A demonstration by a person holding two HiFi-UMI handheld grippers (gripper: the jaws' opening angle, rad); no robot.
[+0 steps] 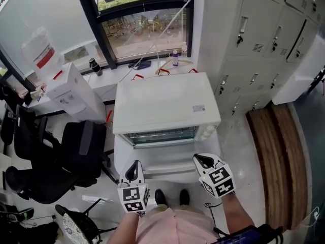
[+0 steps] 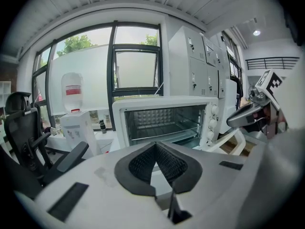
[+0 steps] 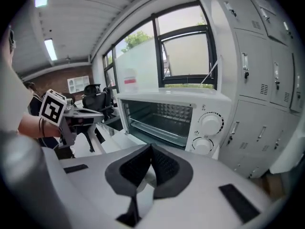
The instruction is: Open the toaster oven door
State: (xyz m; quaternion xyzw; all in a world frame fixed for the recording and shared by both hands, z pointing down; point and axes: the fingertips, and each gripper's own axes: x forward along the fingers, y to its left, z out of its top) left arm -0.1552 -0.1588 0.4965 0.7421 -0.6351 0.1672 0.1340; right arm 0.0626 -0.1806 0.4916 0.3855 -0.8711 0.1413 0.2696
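Observation:
The white toaster oven (image 1: 166, 103) stands in front of me on a low stand, with its door (image 1: 167, 162) folded down and its wire-rack cavity (image 1: 162, 135) exposed. The cavity also shows in the left gripper view on the oven (image 2: 167, 120), and in the right gripper view on the oven (image 3: 164, 116), beside two knobs (image 3: 210, 123). My left gripper (image 1: 134, 171) hangs near the door's left front corner, my right gripper (image 1: 203, 161) near its right front corner. Both the left gripper (image 2: 155, 149) and the right gripper (image 3: 150, 151) are shut with nothing between the pads.
A water dispenser (image 1: 71, 93) and black office chairs (image 1: 61, 161) stand to the left. White lockers (image 1: 264, 39) line the right wall, with a wooden bench (image 1: 277, 156) beside them. A window sill with small items (image 1: 152, 62) lies behind the oven.

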